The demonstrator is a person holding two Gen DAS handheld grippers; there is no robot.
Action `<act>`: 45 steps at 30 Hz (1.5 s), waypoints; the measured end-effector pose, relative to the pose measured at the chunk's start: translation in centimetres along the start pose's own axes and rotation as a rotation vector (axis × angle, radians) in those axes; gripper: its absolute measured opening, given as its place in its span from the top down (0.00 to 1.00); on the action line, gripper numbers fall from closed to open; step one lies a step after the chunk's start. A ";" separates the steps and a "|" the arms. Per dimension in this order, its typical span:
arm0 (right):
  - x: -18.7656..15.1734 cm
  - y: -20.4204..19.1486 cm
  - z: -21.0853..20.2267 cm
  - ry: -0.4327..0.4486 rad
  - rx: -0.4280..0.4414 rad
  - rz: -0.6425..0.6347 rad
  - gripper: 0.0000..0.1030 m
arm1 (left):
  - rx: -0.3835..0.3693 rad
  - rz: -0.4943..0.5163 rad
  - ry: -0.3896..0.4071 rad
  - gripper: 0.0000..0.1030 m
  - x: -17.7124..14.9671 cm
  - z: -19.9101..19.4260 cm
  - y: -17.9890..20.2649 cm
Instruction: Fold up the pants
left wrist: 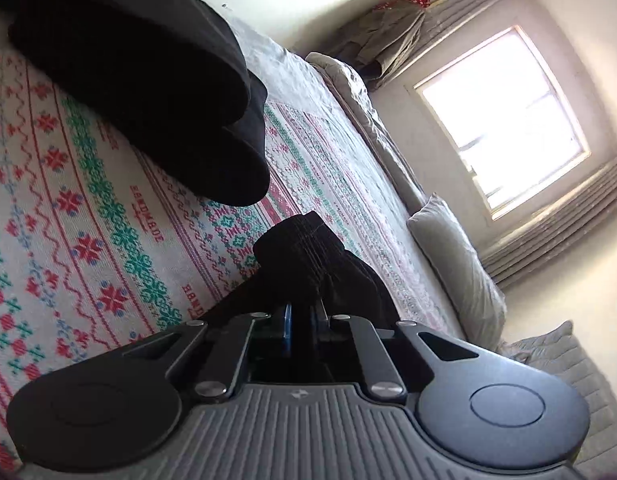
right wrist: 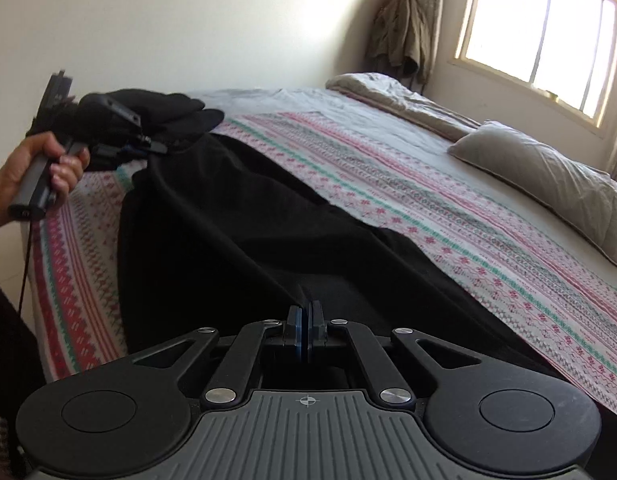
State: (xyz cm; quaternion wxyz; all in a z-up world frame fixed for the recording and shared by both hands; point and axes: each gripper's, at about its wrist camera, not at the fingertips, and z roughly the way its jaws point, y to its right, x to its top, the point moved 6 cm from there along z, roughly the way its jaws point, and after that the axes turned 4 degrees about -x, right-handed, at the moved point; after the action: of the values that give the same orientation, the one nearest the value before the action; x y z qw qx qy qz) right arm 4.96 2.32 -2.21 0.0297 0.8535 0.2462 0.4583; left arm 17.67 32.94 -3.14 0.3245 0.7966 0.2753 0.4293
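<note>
Black pants (right wrist: 248,220) lie lengthwise on a patterned bedspread (right wrist: 428,208), stretched between my two grippers. In the right wrist view my right gripper (right wrist: 306,308) is shut, and a crease of the black cloth runs into its blue pads. At the far left a hand (right wrist: 36,168) holds my left gripper (right wrist: 150,146) at the pants' other end. The left wrist view shows that left gripper (left wrist: 304,312) shut on a bunched, ribbed band of the pants (left wrist: 304,248), raised above the bedspread (left wrist: 88,220).
A stack of folded black clothes (left wrist: 148,80) sits on the bed just beyond the left gripper. A grey pillow (right wrist: 548,184) and a rumpled blanket (right wrist: 388,88) lie at the bed's far side under a window (right wrist: 540,32). A jacket (right wrist: 400,36) hangs in the corner.
</note>
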 end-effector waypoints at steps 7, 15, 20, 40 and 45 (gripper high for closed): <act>-1.1 -2.4 -1.5 -0.049 0.049 -0.078 1.00 | 0.117 0.143 -0.090 0.81 -0.7 -1.1 0.1; -2.1 -2.3 -1.6 -0.107 0.057 -0.085 1.00 | 0.182 0.238 -0.184 0.81 -1.9 0.1 0.3; -3.0 -2.7 -0.9 -0.168 0.088 -0.088 1.00 | 0.245 0.313 -0.229 0.75 -2.6 0.9 0.2; -8.3 10.7 -5.2 -0.206 -0.161 0.457 0.40 | -0.070 0.741 -0.310 0.08 -14.3 2.3 13.5; -12.7 16.0 -7.7 -0.201 -0.303 0.623 0.39 | -0.192 0.841 -0.410 0.02 -20.3 3.5 16.6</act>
State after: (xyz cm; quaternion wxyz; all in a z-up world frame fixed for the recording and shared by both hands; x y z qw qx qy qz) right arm -0.68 -18.76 -3.06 0.0390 0.9143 -0.1008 0.3904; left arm 13.60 6.80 -2.42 0.2422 0.8737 -0.1815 0.3809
